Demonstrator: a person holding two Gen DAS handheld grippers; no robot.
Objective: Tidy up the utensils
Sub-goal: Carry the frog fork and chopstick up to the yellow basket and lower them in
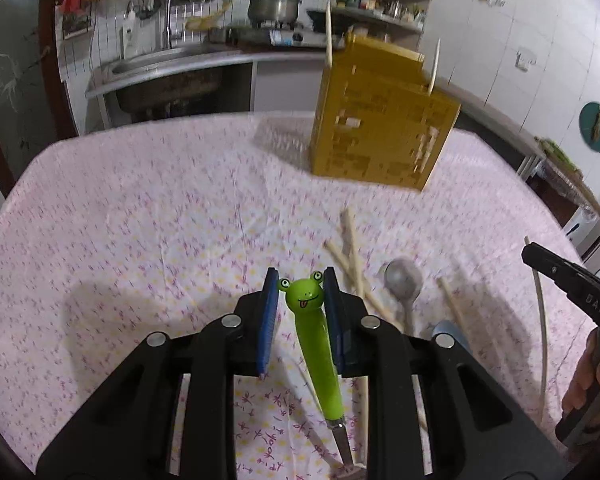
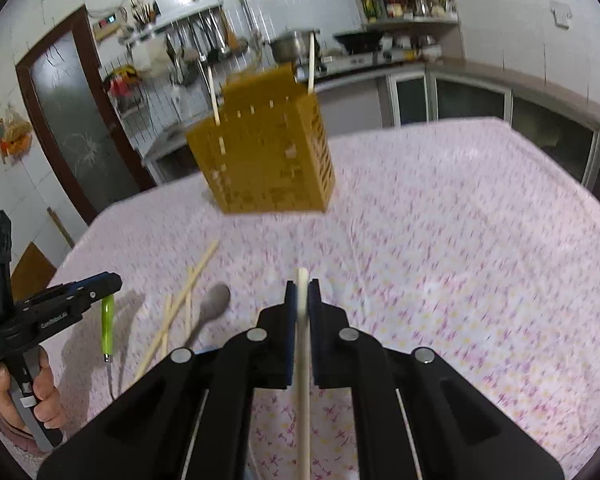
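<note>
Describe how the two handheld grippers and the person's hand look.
Both the left gripper and right gripper have black plastic bodies, silver round bolts and ribbed blue finger pads. White lettering marks the side. A bare hand grips the handle.

holder (image 1: 384,120): stands on the bench (image 1: 140,220), toward its far edge; two chopsticks (image 1: 328,36) upright in it
loose chopsticks (image 1: 352,256): lie on the bench nearer than the holder, crossing
spoon (image 1: 402,280): just right of the loose chopsticks
frog utensil (image 1: 312,328): between the left fingers (image 1: 268,320), left of the spoon
chopstick (image 2: 303,360): between the right fingers (image 2: 318,320)
</note>
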